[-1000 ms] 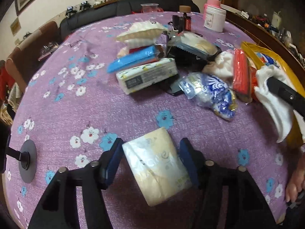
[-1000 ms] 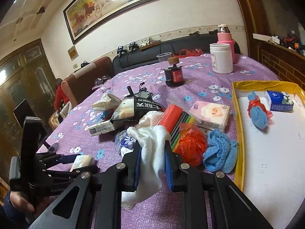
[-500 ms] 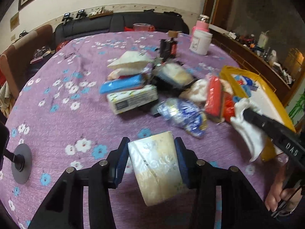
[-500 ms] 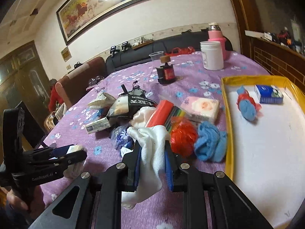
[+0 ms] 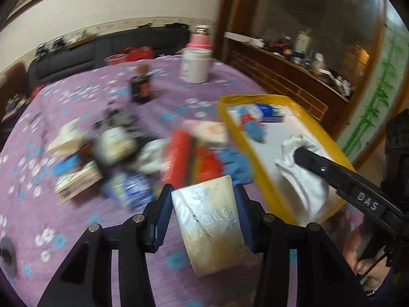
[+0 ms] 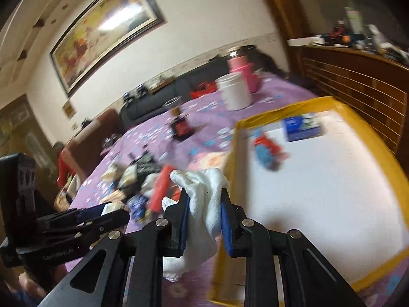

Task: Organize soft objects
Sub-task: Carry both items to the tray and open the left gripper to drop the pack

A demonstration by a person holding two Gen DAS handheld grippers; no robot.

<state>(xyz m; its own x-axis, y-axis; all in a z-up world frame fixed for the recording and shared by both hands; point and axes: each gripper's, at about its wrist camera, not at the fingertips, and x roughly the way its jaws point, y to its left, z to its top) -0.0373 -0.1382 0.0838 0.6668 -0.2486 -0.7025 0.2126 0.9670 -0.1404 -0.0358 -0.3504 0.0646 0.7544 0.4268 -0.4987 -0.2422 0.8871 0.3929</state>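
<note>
My left gripper (image 5: 203,211) is shut on a cream tissue pack (image 5: 211,227), held above the purple flowered tablecloth (image 5: 89,97) near the yellow tray's (image 5: 240,130) left rim. My right gripper (image 6: 204,217) is shut on a white cloth (image 6: 204,204) that hangs down over the tray's (image 6: 383,153) left edge; it also shows in the left wrist view (image 5: 301,179). In the tray lie a blue-and-red soft toy (image 6: 267,151) and a blue tissue pack (image 6: 303,128). The frames are blurred.
A pile of packs and cloths (image 5: 143,153) lies in the middle of the table, with a blue cloth (image 5: 235,163) next to the tray. A dark bottle (image 5: 140,87), a white jar (image 5: 195,66) and a pink flask (image 5: 202,41) stand behind. A wooden sideboard (image 6: 358,84) runs along the right.
Both grippers have swung right towards the yellow tray, each with its load. The white cloth is now over the tray's edge, and the tissue pack is close to the tray.
</note>
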